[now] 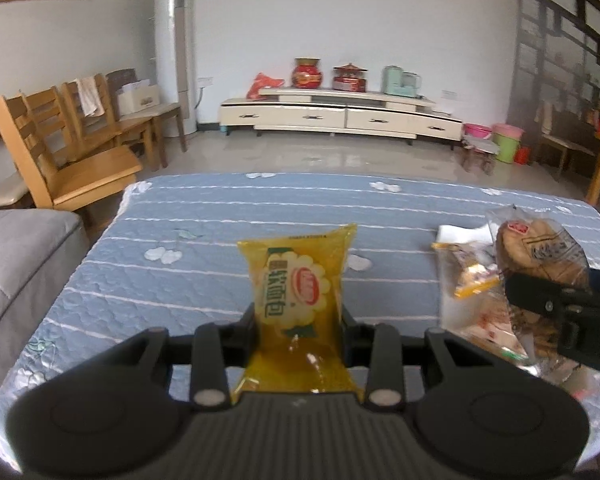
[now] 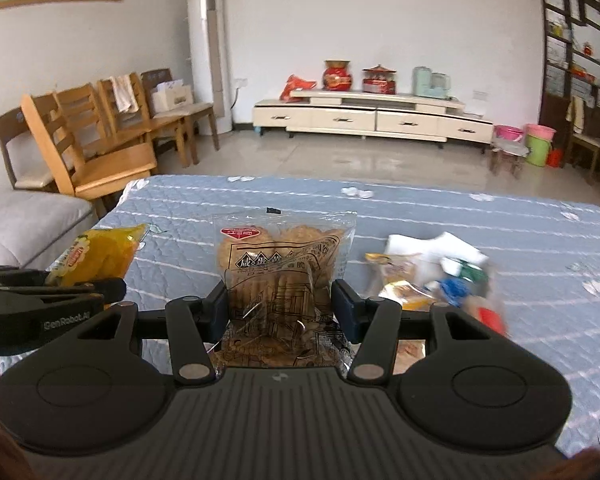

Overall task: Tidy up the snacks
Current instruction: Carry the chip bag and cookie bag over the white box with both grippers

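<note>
My left gripper is shut on a yellow soft-bread packet and holds it upright above the blue quilted table. My right gripper is shut on a clear bag of round crackers, also held up above the table. In the left wrist view the cracker bag and right gripper are at the right. In the right wrist view the yellow packet and left gripper are at the left. A loose pile of small snack packets lies on the table to the right.
A grey sofa sits left of the table. Wooden chairs stand beyond its far left corner. A cream TV cabinet lines the far wall. The snack pile also shows in the left wrist view.
</note>
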`<state>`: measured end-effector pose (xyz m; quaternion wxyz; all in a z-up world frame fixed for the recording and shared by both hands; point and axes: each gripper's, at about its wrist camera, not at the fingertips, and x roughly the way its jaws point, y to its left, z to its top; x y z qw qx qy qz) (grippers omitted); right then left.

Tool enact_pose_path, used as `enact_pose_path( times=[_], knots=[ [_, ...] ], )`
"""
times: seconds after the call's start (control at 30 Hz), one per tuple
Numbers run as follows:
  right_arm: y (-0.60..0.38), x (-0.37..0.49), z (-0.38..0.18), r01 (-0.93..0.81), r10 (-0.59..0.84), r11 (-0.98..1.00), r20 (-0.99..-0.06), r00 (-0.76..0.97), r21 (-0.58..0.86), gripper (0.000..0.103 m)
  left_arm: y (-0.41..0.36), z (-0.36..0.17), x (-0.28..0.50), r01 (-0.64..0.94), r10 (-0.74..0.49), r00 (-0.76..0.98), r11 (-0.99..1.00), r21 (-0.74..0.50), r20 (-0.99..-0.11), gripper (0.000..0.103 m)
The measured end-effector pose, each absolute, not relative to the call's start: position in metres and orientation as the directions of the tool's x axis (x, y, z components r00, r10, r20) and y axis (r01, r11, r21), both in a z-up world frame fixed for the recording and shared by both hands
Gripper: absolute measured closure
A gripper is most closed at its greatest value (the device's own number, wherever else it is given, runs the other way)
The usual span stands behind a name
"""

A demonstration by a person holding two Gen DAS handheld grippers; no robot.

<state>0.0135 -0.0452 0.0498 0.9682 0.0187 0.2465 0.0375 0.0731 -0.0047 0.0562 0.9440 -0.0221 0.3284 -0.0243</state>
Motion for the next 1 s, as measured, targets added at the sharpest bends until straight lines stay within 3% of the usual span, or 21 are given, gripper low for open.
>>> enact_pose_path(
  times=[0.57,1.0],
  knots=[
    [-0.156,-0.044,0.047,0.205,-0.151,0.976,-0.453,0.879,0.072,0.037,-0.09,0.057,0.065,0.258,-0.252,0.752,0.963,-0.08,-0.609,0.067],
    [-0.169,0.0,0.012,0.2,-0.124,0.975,-0.518,0.846,0.093,0.037,-0.119,0.039,0.076,0.307,-0.286,0.718,0.948,-0.08,-0.634,0.067]
  ],
)
